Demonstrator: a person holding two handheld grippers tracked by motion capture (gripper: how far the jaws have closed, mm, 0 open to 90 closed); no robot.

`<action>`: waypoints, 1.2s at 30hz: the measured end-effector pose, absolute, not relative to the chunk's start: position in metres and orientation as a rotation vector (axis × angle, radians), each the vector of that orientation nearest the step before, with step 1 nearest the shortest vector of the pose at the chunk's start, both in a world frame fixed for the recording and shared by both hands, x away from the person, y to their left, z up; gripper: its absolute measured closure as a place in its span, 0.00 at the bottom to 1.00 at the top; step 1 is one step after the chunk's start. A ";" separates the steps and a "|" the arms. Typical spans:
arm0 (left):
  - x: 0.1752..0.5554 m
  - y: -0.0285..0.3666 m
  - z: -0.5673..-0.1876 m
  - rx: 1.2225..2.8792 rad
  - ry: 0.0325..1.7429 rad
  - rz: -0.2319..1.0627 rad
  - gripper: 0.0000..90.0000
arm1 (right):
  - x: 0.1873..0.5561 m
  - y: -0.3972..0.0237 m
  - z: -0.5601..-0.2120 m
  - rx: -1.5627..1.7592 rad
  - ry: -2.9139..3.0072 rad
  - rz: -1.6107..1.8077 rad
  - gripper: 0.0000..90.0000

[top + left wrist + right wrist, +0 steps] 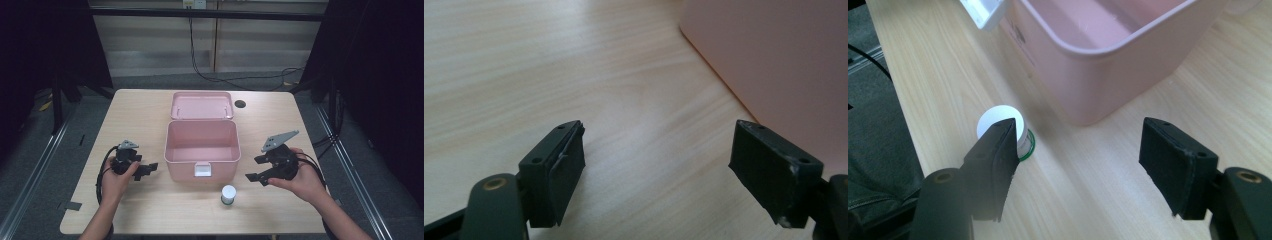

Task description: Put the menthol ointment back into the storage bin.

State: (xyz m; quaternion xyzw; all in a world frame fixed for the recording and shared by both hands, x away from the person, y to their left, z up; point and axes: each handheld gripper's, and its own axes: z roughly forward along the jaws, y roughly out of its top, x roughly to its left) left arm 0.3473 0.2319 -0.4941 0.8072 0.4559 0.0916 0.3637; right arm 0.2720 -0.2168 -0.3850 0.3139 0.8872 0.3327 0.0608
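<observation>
The right gripper (257, 169), jaws wide and empty, should centre on the small white-capped bottle (228, 194) just beside it before closing.

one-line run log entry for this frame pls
left gripper: open, empty, left of open pink plastic box | right gripper: open, empty, near small white-capped bottle upright on light wooden table | box: empty

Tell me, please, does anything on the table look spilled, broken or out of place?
Nothing stands out. The pink box sits open and empty, its lid folded back. The small white-capped bottle stands upright in front of it. Both grippers are open and hold nothing.
</observation>
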 end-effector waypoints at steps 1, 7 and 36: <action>0.347 0.232 -0.494 2.077 1.173 0.236 0.23 | 0.272 -0.217 -0.385 0.950 2.684 1.007 0.35; 0.344 0.228 -0.500 2.102 1.130 0.276 0.21 | 0.269 -0.215 -0.389 0.931 2.708 0.989 0.35; 0.337 0.227 -0.509 2.161 0.976 0.402 0.16 | 0.265 -0.180 -0.414 0.865 2.869 0.815 0.34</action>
